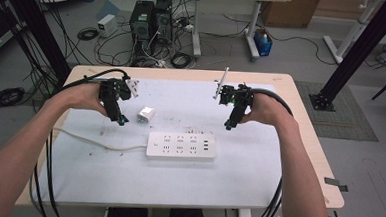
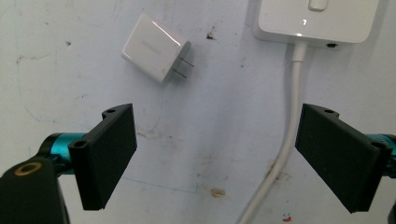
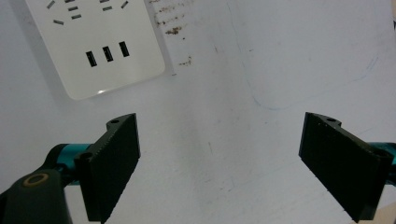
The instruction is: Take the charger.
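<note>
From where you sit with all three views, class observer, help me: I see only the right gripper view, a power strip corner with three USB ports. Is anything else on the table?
Observer: Yes, a white plug-in charger lies just beyond the power strip, apart from it, near the left gripper.
Operator: Which way do its prongs face?
Observer: In the left gripper view the two prongs point toward the strip's cable.
Operator: Is the left gripper holding anything?
Observer: No, its jaws stand wide apart above the table, with nothing between them.
Operator: Where does the cable run?
Observer: It leaves the strip's left end toward the table's left edge.
</note>
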Action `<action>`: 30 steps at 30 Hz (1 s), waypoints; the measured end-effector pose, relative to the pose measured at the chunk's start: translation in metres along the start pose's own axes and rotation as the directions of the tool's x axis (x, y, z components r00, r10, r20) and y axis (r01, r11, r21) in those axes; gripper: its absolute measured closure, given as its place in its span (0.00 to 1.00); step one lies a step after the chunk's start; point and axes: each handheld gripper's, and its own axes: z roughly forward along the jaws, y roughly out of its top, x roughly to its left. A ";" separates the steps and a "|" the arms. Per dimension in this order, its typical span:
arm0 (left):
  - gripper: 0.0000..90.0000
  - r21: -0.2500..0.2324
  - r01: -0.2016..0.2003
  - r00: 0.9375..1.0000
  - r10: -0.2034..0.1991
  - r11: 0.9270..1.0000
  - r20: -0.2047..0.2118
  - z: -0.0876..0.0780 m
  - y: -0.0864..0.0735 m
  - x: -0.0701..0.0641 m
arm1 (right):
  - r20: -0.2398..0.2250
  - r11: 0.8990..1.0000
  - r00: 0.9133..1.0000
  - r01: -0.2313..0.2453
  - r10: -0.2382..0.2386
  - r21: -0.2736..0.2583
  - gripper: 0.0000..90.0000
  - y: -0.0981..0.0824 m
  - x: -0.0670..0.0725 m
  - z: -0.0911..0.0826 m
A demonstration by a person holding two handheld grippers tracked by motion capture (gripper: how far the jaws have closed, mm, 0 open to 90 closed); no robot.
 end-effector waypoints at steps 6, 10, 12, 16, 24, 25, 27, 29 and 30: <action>0.14 -0.019 0.027 1.000 -0.027 0.999 -0.005 0.003 0.003 0.002 | 0.005 1.000 1.000 0.006 -0.006 0.005 0.13 0.000 0.001 0.000; 0.14 -0.029 0.026 1.000 -0.026 0.999 0.002 0.006 0.004 0.000 | 0.005 1.000 1.000 0.004 -0.004 -0.007 0.13 -0.001 0.001 -0.002; 0.14 -0.039 0.028 1.000 -0.027 0.999 0.004 0.007 0.004 0.000 | 0.007 1.000 1.000 -0.004 0.004 -0.008 0.13 -0.002 0.001 -0.003; 0.14 -0.063 0.084 0.996 -0.084 0.994 0.002 0.011 0.000 0.000 | 0.015 1.000 1.000 -0.011 0.011 -0.007 0.13 -0.002 0.002 -0.004; 0.14 -0.104 0.234 0.972 -0.234 0.967 0.013 0.025 -0.006 0.004 | 0.023 1.000 1.000 -0.018 0.018 0.003 0.13 0.000 0.003 -0.002; 0.14 -0.113 0.264 0.964 -0.265 0.958 0.012 0.028 -0.007 0.004 | 0.025 1.000 1.000 -0.018 0.018 0.003 0.13 0.000 0.003 -0.002; 0.14 -0.150 0.377 0.925 -0.379 0.914 0.014 0.036 -0.010 0.007 | 0.031 1.000 0.999 -0.022 0.022 0.006 0.13 0.001 0.004 -0.002; 0.14 -0.159 0.406 0.912 -0.409 0.900 0.013 0.039 -0.011 0.008 | 0.036 1.000 0.999 -0.015 0.015 0.002 0.13 0.001 0.004 -0.002; 0.14 -0.164 0.460 0.885 -0.466 0.873 0.003 0.045 -0.012 0.009 | 0.037 1.000 0.999 -0.020 0.020 0.003 0.13 0.002 0.004 -0.002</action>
